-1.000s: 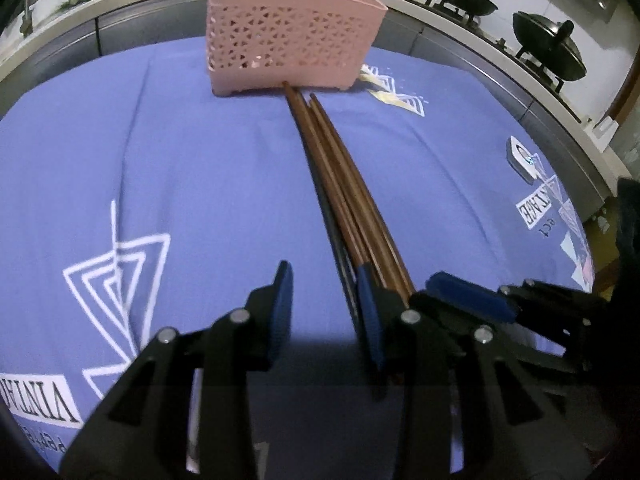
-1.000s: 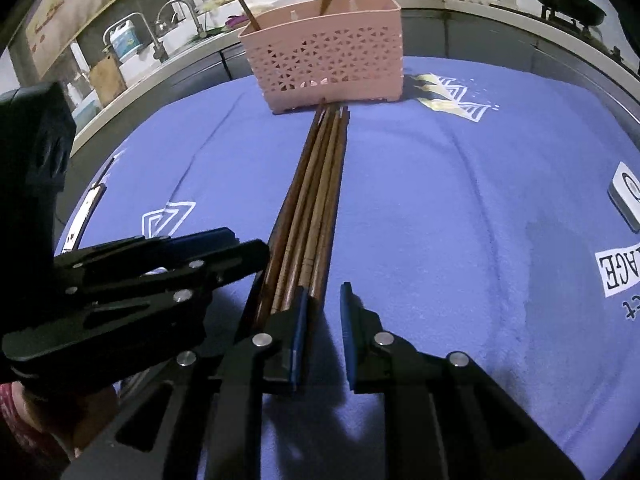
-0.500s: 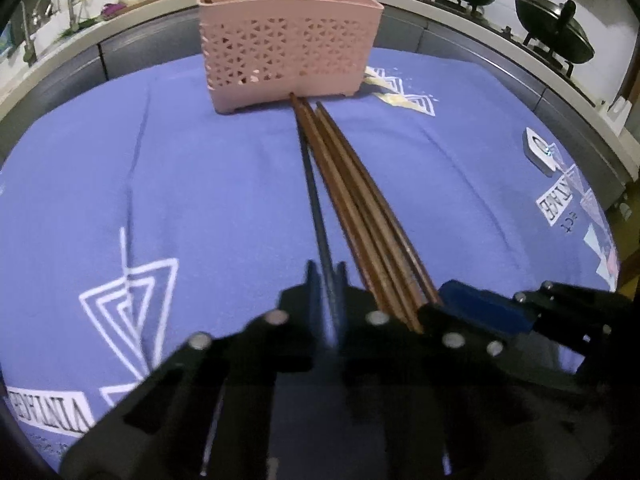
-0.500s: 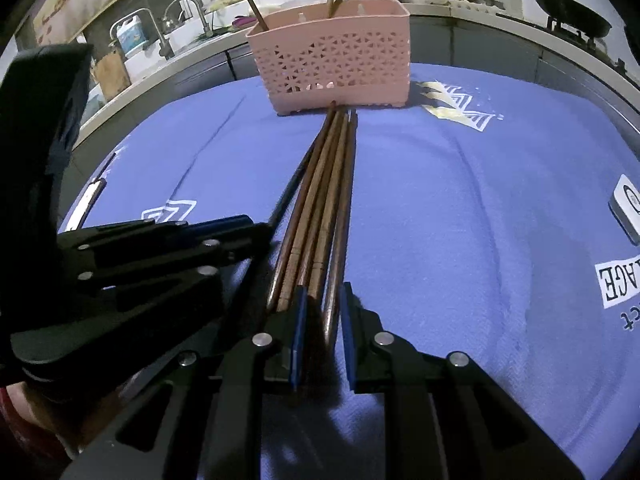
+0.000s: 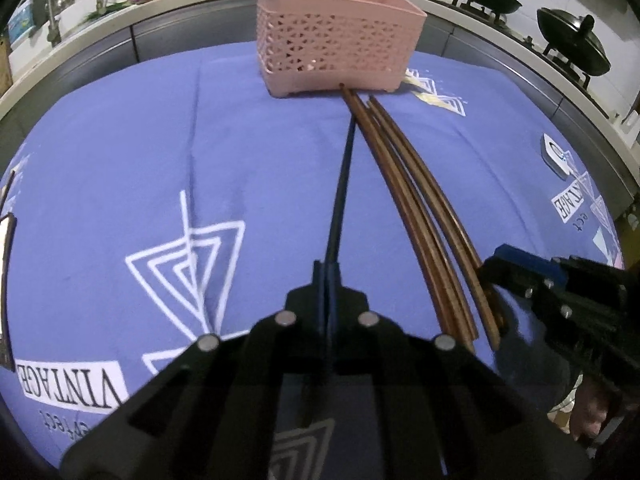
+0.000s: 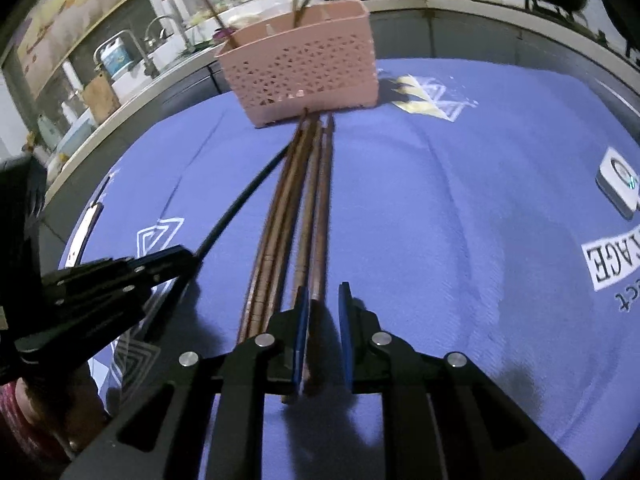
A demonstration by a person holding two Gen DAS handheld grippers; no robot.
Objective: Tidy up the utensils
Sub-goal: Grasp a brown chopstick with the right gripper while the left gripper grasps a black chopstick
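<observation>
A pink perforated basket (image 5: 340,52) (image 6: 304,72) stands at the far side of the blue cloth with a few utensils upright in it. Several brown chopsticks (image 5: 416,200) (image 6: 304,208) lie in a bundle running from the basket's foot toward me. My left gripper (image 5: 328,276) (image 6: 176,258) is shut on a thin black chopstick (image 5: 342,184) (image 6: 240,204), angled away from the bundle's left side. My right gripper (image 6: 323,300) (image 5: 494,270) stands narrowly open at the bundle's near end. One brown chopstick lies between its fingers, with a gap on the right.
A small white device (image 5: 554,156) (image 6: 618,186) lies on the cloth at the right. A flat phone-like object (image 6: 86,228) sits near the left edge. Woks (image 5: 572,40) stand on the stove behind, and a sink with a faucet (image 6: 140,44) is at the back left.
My left gripper went from open to shut on the black chopstick and drew its near end left, away from the brown bundle. The right gripper stayed put; a brown chopstick now lies between its fingers.
</observation>
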